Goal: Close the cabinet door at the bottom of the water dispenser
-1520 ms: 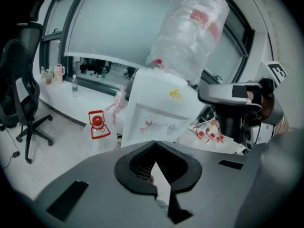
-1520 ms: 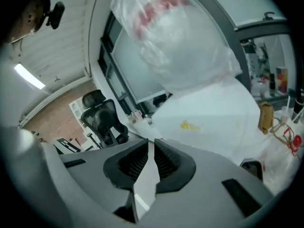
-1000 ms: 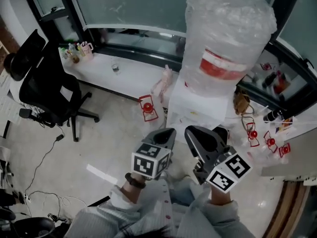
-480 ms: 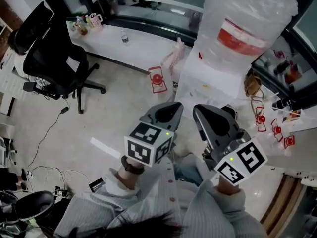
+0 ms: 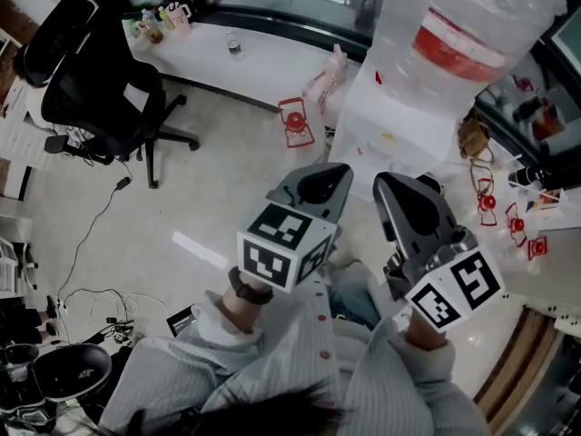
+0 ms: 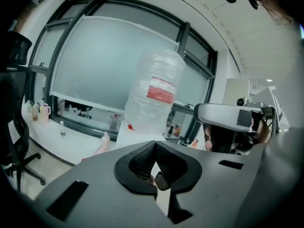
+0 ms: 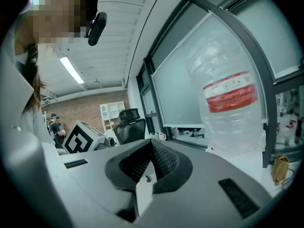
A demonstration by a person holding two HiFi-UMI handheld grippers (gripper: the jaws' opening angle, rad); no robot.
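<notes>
The left gripper (image 5: 338, 176) and right gripper (image 5: 387, 183) hang side by side on the near side of the white water dispenser (image 5: 399, 125), below its big water bottle (image 5: 463, 34). Both pairs of jaws are pressed together on nothing. The cabinet door at its base is hidden in every view, so I cannot tell whether closing is done or still ahead.

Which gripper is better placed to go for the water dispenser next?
Probably the right: in the head view the right gripper faces the water dispenser squarely, while the left gripper points at its left edge. Both are shut and empty; the cabinet door is out of view.
</notes>
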